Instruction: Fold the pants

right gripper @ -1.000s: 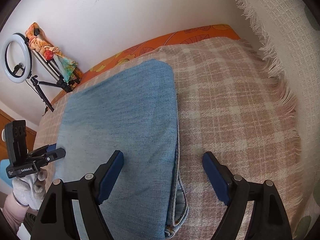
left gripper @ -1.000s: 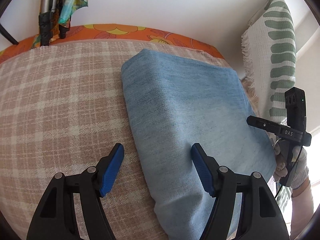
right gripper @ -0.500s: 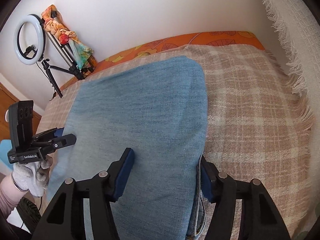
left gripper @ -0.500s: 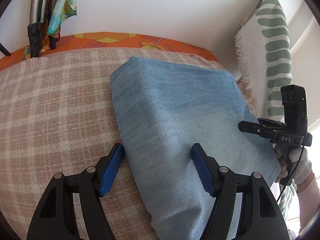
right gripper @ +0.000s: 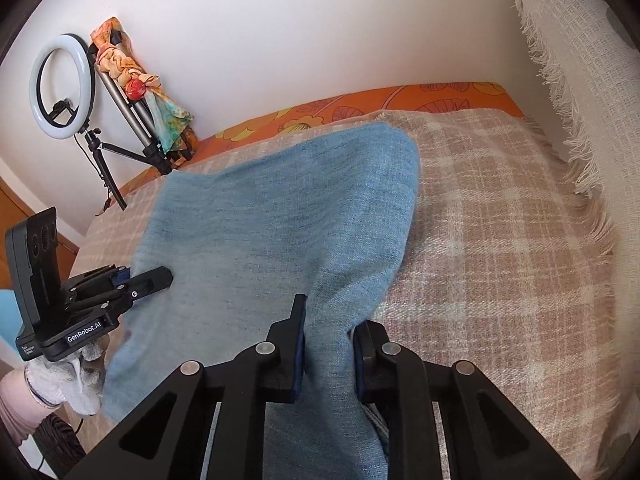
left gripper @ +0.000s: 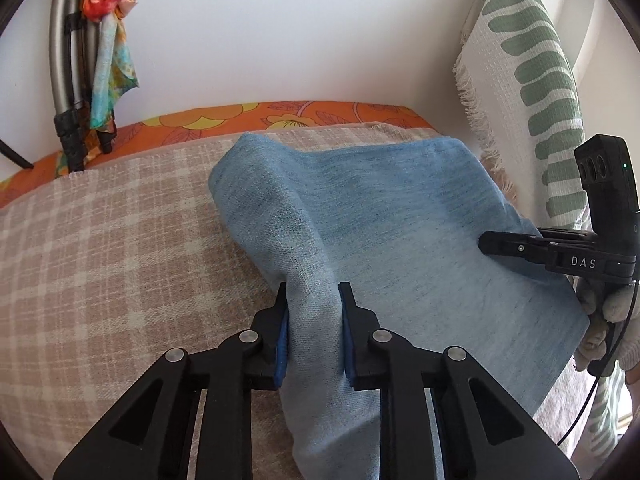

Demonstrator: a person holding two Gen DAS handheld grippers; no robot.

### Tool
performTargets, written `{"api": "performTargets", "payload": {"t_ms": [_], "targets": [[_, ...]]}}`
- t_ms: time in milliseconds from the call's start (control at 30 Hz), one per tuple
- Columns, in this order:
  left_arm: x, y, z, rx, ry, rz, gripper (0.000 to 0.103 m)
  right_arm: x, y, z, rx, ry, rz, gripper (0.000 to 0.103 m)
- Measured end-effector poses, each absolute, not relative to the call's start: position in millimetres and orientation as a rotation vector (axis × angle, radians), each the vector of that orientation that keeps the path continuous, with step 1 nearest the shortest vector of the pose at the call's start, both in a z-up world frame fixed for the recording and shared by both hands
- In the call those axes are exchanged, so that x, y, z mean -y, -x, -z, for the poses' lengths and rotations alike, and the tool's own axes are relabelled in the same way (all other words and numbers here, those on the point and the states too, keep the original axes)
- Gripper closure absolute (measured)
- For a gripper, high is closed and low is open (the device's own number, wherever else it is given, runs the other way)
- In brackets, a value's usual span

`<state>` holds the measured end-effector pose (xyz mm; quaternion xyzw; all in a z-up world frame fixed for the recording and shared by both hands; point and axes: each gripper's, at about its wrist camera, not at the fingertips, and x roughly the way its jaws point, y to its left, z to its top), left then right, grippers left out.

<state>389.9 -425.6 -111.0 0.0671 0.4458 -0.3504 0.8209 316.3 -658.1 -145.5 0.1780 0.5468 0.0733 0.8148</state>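
Observation:
Folded light-blue denim pants lie on a plaid blanket. My left gripper is closing its jaws on the pants' left edge, and the blue pads squeeze a raised ridge of cloth. In the right wrist view the pants bunch up the same way between the closing jaws of my right gripper, at their right edge. Each gripper also shows from the side in the other view: the right gripper and the left gripper, both held by gloved hands.
The blanket covers a bed with an orange floral sheet along the white wall. A ring light on a tripod, with a colourful scarf, stands at the left. A white fringed throw with green marks hangs at the right.
Both grippers went from wide open astride the pants' side edges to pinched on them. The cloth now rises in a ridge at each grip, and both views have tilted up slightly.

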Motion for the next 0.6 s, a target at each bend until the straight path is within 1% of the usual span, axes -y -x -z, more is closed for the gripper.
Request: {"api": "performTargets", "payload": {"t_ms": [167, 600], "targets": [[421, -387, 103, -0.924, -0.132, 0.753, 0.089, 657, -309, 137, -1.145, -0.361, -0.131, 0.087], [416, -374, 88, -0.861, -0.113, 0.773, 0.091, 648, -292, 110, -1.083, -0.309, -0.084, 0.09]]}}
